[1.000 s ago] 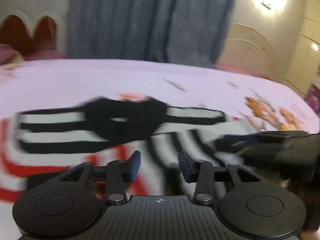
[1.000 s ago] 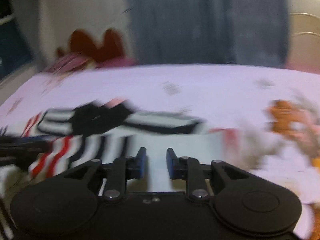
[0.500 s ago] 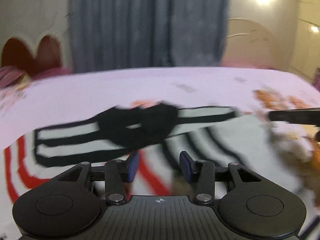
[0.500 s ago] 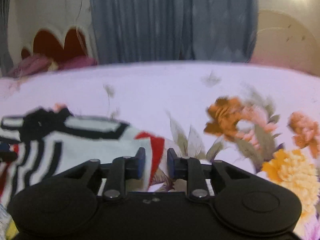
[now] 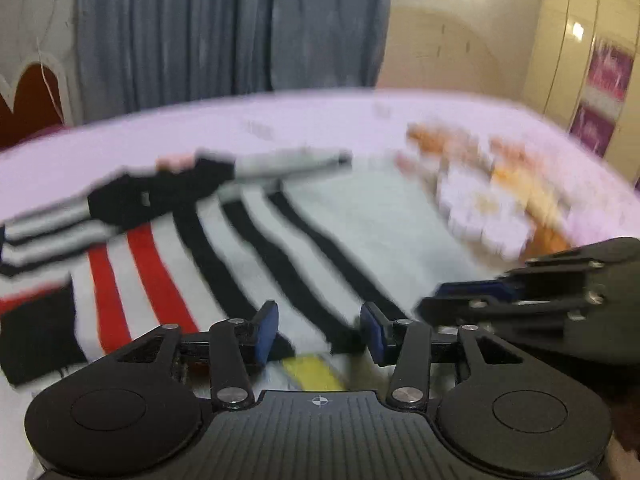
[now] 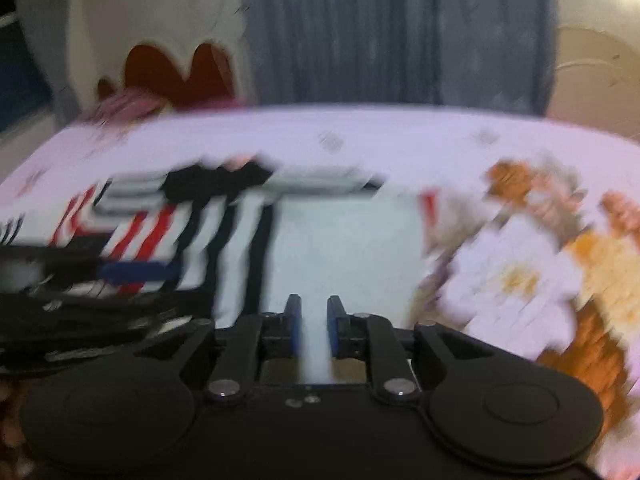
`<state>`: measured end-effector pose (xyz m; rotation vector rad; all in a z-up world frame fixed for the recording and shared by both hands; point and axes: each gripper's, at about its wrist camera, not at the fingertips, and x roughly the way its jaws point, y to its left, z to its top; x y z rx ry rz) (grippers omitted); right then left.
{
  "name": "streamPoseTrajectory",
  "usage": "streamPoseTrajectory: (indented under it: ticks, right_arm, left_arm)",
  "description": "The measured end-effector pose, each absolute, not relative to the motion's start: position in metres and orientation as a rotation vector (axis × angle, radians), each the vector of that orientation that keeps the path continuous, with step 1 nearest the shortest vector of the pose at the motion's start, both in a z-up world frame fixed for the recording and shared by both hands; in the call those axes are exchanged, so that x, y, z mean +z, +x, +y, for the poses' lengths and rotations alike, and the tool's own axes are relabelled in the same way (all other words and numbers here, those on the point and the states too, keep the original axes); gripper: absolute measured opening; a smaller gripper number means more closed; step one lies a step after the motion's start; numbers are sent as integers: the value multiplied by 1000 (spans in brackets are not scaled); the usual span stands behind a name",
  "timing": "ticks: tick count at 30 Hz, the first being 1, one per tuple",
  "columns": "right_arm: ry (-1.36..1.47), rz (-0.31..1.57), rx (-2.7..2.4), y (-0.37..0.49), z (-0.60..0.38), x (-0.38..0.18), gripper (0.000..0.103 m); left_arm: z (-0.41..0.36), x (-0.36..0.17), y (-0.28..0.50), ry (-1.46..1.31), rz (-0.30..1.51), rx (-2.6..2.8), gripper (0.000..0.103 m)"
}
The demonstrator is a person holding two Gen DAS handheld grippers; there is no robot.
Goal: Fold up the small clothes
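A small white garment with black and red stripes and a black collar [image 5: 248,240] lies flat on the bed; it also shows in the right wrist view [image 6: 340,248]. My left gripper [image 5: 318,330] is open over the garment's near hem, nothing between its blue pads. My right gripper [image 6: 313,326] hovers over the plain white part near the right edge; its jaws stand a narrow gap apart with white cloth showing in the gap, grip unclear through blur. The right gripper also appears at the right of the left wrist view [image 5: 552,300]. The left gripper shows blurred at the left of the right wrist view [image 6: 100,280].
The bed [image 5: 320,128] has a pale pink sheet with orange and white flowers [image 6: 540,264] to the right of the garment. A red heart-shaped headboard [image 6: 176,72] and grey curtains [image 5: 224,28] stand behind. A wardrobe [image 5: 592,56] is at far right.
Both grippers have swung back toward the garment's near hem. The right gripper moved left from the flower print onto the white cloth and now sits close beside the left one.
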<state>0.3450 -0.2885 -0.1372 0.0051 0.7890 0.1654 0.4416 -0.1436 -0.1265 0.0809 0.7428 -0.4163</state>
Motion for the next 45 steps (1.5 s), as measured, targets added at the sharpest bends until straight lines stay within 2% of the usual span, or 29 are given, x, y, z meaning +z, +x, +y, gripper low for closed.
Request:
streamPoseTrajectory:
  ticks: [5, 6, 10, 13, 16, 18, 20, 21, 22, 23, 24, 28, 31, 36, 38, 39, 41, 45]
  right_arm:
    - [32, 766, 160, 328, -299, -131, 13]
    - [51, 740, 154, 333, -302, -124, 16]
    - [124, 686, 146, 374, -297, -111, 18]
    - [142, 728, 185, 408, -279, -127, 17]
    - [37, 752, 178, 410, -278, -138, 12]
    - [43, 761, 106, 409, -298, -134, 0]
    - [69, 762, 69, 414, -310, -127, 0]
    - [56, 749, 62, 418, -308, -124, 4]
    - [47, 722, 55, 423, -304, -120, 14]
    - [50, 702, 60, 430, -299, -117, 34]
    - [53, 696, 74, 438, -293, -115, 37]
    - [1, 726, 4, 462, -287, -125, 34]
    - [69, 766, -36, 460, -307, -130, 35]
    - [74, 722, 20, 404, -287, -112, 37]
    - [52, 764, 61, 381, -272, -122, 37]
    - [27, 803, 72, 375, -266, -130, 38]
    - [-38, 780, 47, 366, -254, -136, 38]
    - [76, 706, 3, 396, -258, -117, 38]
  left_arm:
    - [-126, -117, 442, 78, 712, -401, 45]
    - [-120, -115, 445, 77, 686, -387, 45]
    - [-100, -118, 474, 31, 715, -342, 45]
    - [-88, -128, 489, -1, 767, -339, 45]
    - [-52, -130, 486, -30, 768, -286, 45]
    - [-27, -131, 484, -37, 764, -231, 45]
    - [-17, -130, 485, -42, 764, -212, 45]
    - [-20, -129, 488, -33, 761, -210, 45]
    - [-29, -127, 489, -17, 749, -210, 45]
    - [-38, -125, 491, 4, 738, -220, 45]
    - [-48, -124, 492, 29, 727, -236, 45]
    - [-69, -131, 506, 99, 763, -248, 47]
    - [-57, -123, 502, 37, 752, -254, 47]
    - [-45, -115, 466, -10, 703, -322, 48]
    - [-53, -130, 461, 76, 766, -326, 48]
    - [-55, -130, 457, 97, 743, -328, 48]
    - [-51, -121, 459, 60, 728, -339, 48]
    - [-39, -103, 480, 28, 658, -314, 49]
